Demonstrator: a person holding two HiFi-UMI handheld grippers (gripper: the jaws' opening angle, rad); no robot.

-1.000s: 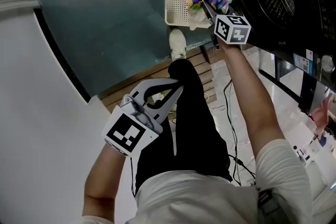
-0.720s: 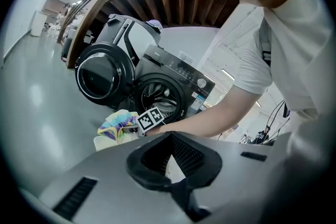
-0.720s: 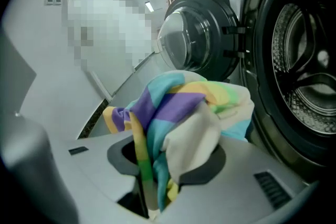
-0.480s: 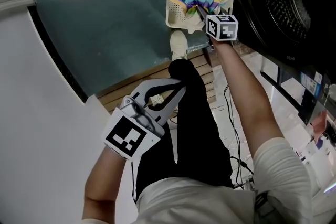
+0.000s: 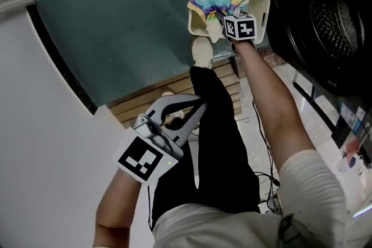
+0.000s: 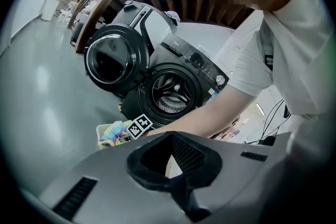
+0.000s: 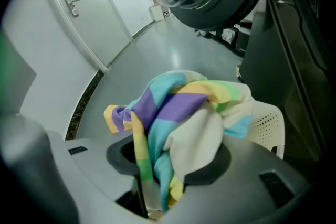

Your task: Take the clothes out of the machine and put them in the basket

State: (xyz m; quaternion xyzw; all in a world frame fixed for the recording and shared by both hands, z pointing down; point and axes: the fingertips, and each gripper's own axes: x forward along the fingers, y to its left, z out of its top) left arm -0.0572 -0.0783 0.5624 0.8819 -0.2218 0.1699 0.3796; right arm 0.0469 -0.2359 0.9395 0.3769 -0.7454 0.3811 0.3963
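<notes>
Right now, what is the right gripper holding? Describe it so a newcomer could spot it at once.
Beside the dark front-loading washing machine stands a cream perforated basket on the floor. There the right gripper pinches a bunched cloth, the only multicoloured thing here: purple, turquoise, yellow, green and white blocks.

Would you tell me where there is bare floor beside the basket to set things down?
The green floor left of the basket is bare. Right of it stands the washer, and a shoe crowds its near corner.

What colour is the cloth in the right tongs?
Cloth: purple, turquoise, yellow, green, cream; right gripper view.
</notes>
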